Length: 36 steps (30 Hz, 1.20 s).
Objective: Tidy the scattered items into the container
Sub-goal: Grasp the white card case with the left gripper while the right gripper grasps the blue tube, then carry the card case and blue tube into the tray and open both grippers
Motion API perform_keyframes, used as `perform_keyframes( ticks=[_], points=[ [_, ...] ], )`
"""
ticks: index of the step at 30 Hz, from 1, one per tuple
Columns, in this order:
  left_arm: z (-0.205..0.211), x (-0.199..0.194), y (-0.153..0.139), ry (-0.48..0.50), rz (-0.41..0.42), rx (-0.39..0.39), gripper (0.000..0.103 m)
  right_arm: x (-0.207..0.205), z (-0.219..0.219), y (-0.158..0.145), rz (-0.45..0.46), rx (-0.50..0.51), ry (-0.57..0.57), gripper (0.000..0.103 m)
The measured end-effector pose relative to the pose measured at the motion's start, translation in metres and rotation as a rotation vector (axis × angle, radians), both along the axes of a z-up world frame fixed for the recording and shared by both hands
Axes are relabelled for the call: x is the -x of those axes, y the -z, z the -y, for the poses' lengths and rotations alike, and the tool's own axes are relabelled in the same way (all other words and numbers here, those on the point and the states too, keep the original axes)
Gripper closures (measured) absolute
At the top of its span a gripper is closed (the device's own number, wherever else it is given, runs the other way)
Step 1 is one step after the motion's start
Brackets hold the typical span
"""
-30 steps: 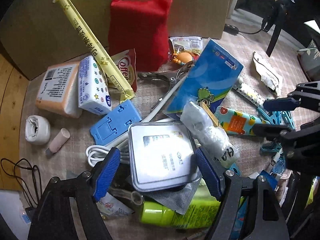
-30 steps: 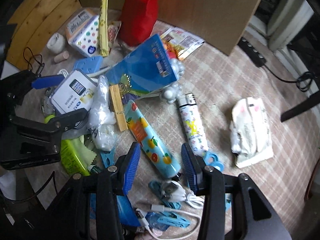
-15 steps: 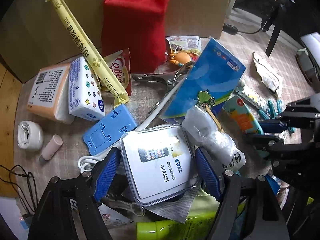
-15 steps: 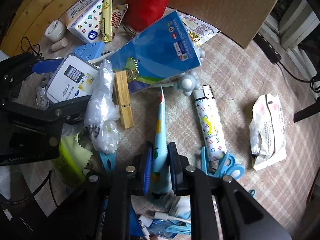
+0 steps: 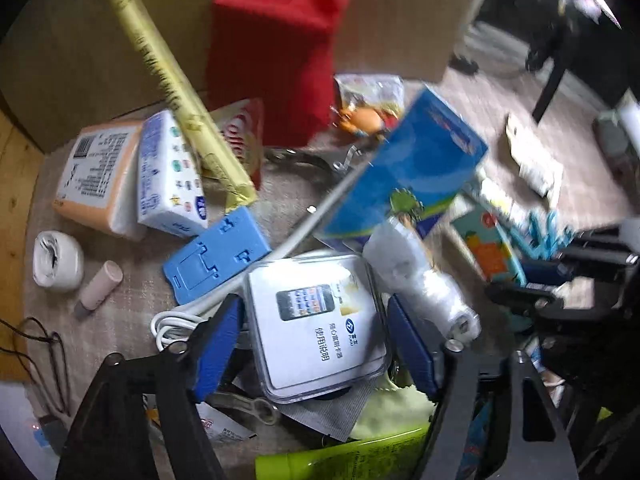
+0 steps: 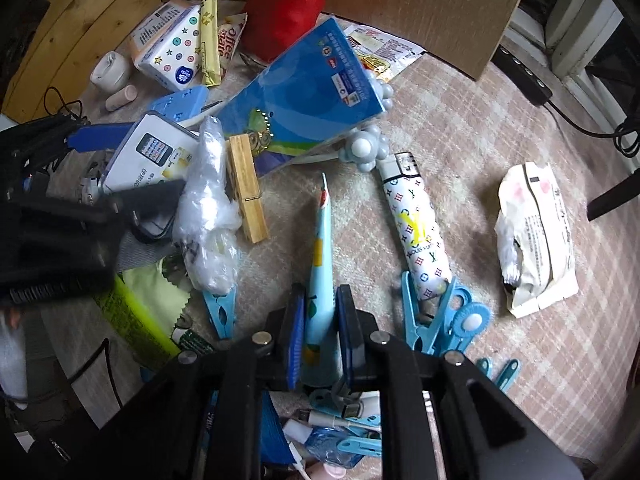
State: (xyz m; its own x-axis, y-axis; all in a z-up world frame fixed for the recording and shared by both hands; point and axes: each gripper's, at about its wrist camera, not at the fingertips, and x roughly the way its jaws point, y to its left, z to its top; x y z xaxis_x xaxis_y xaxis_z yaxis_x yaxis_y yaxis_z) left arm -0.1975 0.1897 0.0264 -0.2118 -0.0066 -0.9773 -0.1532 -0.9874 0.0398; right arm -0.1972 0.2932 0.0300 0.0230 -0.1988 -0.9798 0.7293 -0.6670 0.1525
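On the checked tabletop (image 6: 460,128), amid a loose scatter of small goods, the right hand-held gripper (image 6: 318,344) is clenched on a pale blue tube printed with fruit (image 6: 320,264), its blue pads pressing both flanks of the tube's wide end while the narrow tip points away toward a blue booklet (image 6: 304,96); a patterned lighter (image 6: 416,224) lies just beside the tube, its lower end resting on a large blue clip (image 6: 444,316); a crumpled white packet (image 6: 536,236) lies well apart to the right; a wooden clothespin (image 6: 246,188) sits against a wad of clear plastic (image 6: 208,208). The left hand-held gripper (image 5: 312,344) stands released, its jaws wide on either side of a clear-cased white box showing a phone (image 5: 316,324), neither pad touching it; a blue phone stand (image 5: 216,256) and a coiled white cable (image 5: 176,320) lie just beyond; a cardboard box (image 5: 80,40) rises at the far edge with a red pouch (image 5: 276,60) leaning on its wall.
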Motion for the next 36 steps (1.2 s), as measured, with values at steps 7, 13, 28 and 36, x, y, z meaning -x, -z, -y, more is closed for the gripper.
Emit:
perform_keyframes(
  ticks=[7,13,28,36],
  points=[
    [-0.026,0.004,0.023,0.073,0.006,0.198,0.028,0.009,-0.003,-0.001,-0.01,-0.008,0.034,0.088],
    [-0.016,0.001,0.016,0.051,-0.023,0.146,0.033,0.013,-0.009,-0.006,-0.002,0.018,0.062,0.088],
    [0.0,-0.034,-0.034,0.012,-0.091,0.014,0.035,-0.001,-0.055,-0.058,0.013,0.136,0.093,0.088],
    [-0.034,-0.046,-0.074,0.115,-0.149,-0.024,0.035,-0.031,-0.062,-0.065,-0.013,0.158,0.141,0.088]
  ],
)
